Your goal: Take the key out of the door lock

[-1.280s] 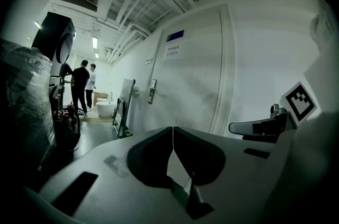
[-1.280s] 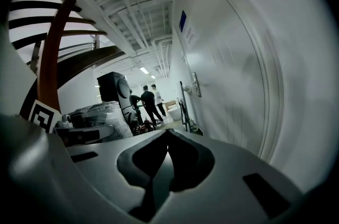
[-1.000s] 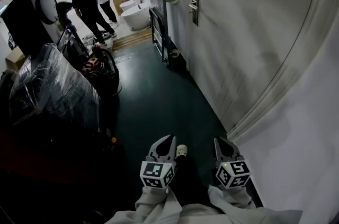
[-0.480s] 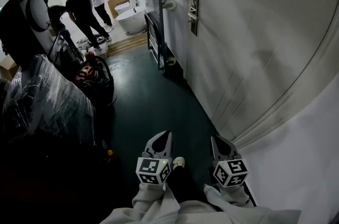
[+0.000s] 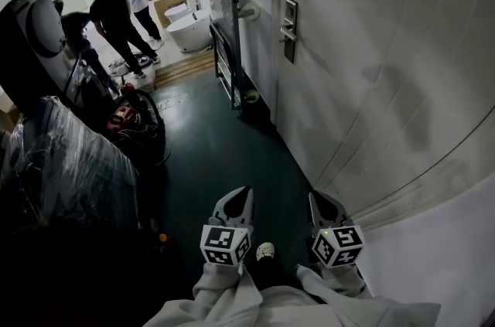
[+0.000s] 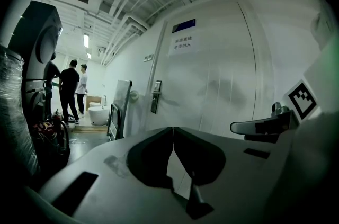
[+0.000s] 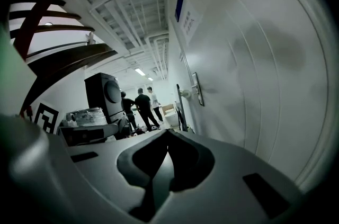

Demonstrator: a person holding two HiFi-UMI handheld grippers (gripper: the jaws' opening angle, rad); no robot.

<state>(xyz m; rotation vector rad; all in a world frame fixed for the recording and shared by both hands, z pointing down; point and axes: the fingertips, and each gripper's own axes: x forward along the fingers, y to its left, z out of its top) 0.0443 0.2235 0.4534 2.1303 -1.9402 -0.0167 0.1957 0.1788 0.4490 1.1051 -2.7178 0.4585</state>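
Observation:
The grey door runs along the right side of the corridor. Its metal lock plate with a lever handle is far ahead of both grippers; it also shows small in the left gripper view and the right gripper view. No key can be made out at this distance. My left gripper and right gripper are held side by side, low and close to my body. Both are shut with nothing between the jaws.
Plastic-wrapped goods and a large round-fronted machine line the left side. A black framed panel leans on the wall past the door. Two people stand by a white tub at the far end. The floor is dark green.
The whole view has advanced along the corridor: the door's lock plate is nearer and larger. Both grippers stay shut, side by side.

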